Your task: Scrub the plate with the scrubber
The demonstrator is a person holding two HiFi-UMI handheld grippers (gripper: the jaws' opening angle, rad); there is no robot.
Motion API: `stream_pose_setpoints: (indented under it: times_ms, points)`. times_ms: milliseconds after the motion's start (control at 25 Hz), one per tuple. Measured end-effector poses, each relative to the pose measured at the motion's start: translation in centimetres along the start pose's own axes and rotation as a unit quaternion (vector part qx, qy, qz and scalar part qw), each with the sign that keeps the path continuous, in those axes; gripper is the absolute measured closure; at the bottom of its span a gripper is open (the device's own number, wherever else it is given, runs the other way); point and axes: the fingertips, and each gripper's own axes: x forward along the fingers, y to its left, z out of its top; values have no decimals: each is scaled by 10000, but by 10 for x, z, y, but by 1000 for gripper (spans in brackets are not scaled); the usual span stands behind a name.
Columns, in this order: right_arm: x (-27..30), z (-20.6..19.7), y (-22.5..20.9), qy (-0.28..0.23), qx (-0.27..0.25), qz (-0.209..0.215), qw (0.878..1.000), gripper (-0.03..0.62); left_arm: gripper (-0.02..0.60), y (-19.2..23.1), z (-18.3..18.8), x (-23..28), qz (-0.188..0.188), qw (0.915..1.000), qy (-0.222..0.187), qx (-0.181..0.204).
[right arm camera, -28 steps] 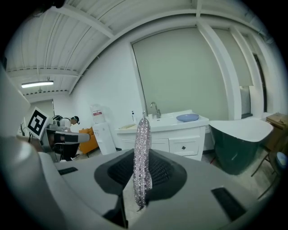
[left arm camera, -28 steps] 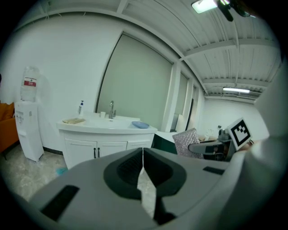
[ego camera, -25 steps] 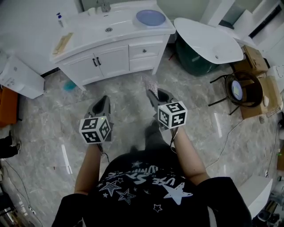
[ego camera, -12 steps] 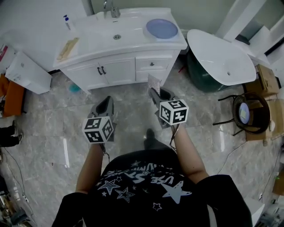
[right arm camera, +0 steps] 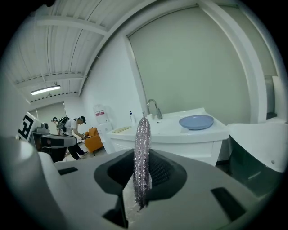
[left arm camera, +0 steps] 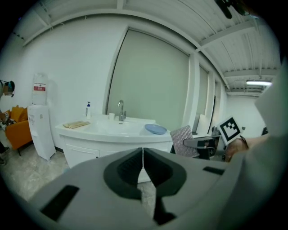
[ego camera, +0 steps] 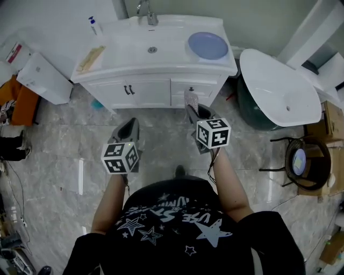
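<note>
Far left: a white water dispenser [ego camera: 43, 78] stands on the marble floor [ego camera: 64, 156], left of the vanity. An orange seat [ego camera: 24, 105] sits just beyond it at the frame edge.
Counter, left end: a soap bottle [ego camera: 95, 25] stands at the far left corner. A tan strip-shaped item [ego camera: 91, 58] lies nearer you; it is too small to name.
Your left gripper [left arm camera: 143, 158]: the jaws are pressed fully together, the pads meet in a thin line, and nothing is between them. You hold it in the air over the floor on the near side of the vanity. It points at the cabinet front and touches nothing.
Vanity [ego camera: 161, 75]: white, with cupboard doors to the left and drawers to the right. The sink bowl is in the middle of the top, with the faucet [ego camera: 146, 9] at its far edge.
Your right gripper [right arm camera: 142, 173]: the jaws are narrow, clamped on the scrubber. You hold it in the air near the vanity's right drawers, to the right of the other gripper and a little farther out.
Scrubber [right arm camera: 142, 148]: a flat, silvery, glittering pad gripped edge-on between the pads. It stands upright beyond the jaw tips and does not touch the cabinet.
Plate [ego camera: 208, 45]: blue, lying flat on the right end of the counter, right of the sink bowl. It is well apart from both grippers and the scrubber.
Far right: a loose white basin [ego camera: 279, 88] rests over a dark green container [ego camera: 248, 110] beside the vanity.
</note>
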Motion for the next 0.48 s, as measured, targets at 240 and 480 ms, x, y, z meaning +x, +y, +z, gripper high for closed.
stream_pose_setpoints:
  times_ms: [240, 480]
  points:
    - [17, 9, -18, 0, -14, 293, 9996, 513, 564, 0, 7, 15, 344, 9993, -71, -96]
    - [32, 5, -37, 122, 194, 339, 9992, 513, 563, -5, 2, 23, 431, 9990, 92, -97]
